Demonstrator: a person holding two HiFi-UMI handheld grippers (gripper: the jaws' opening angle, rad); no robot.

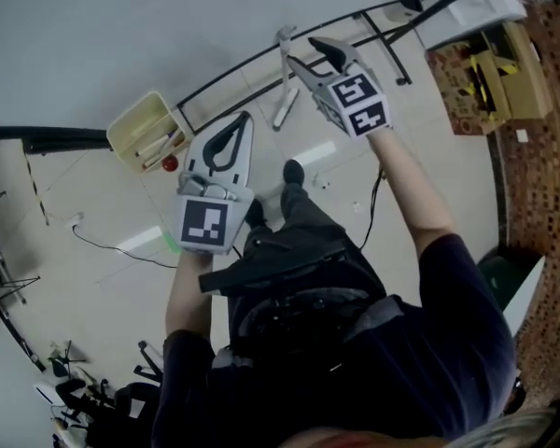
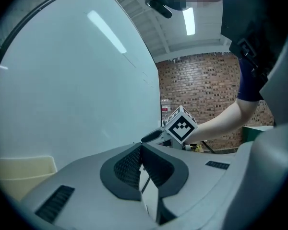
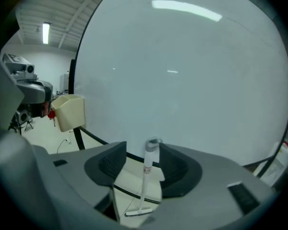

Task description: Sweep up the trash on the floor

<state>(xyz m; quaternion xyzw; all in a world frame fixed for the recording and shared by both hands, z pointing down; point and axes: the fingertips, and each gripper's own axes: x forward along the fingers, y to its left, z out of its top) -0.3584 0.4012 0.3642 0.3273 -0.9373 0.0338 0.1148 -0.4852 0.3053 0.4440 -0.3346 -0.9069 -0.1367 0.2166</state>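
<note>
Here's the reach for the tool. The right claw (image 1: pixel 301 51) is out at one o'clock from the person's feet, spread about as wide as it goes and gripping nothing. Dead ahead at twelve o'clock stands the broom (image 1: pixel 286 77), white handle upright against the wall (image 1: pixel 121 26), brush head down on the floor (image 1: pixel 121 278). In the right gripper view the handle sits framed between the two pads, but it is beyond them, untouched.

Now, how to do this well? My call: keep that handle centred in the gap and come in square. Let it run deep between the pads before closing, somewhere on the upper half of the shaft. The broom looks to be merely propped, so a glancing nudge could send it sliding along the wall.

The right arm is stretched well forward, forearm nearly straight, claw tipped somewhat downward, marker cube facing up. The left arm is tucked in, elbow bent. The left claw (image 1: pixel 241 124) is closed tight on nothing and points towards eleven o'clock. There a cream container (image 1: pixel 147 129), possibly the dustpan, sits by the wall. I can't pick out the trash itself for certain.
</note>
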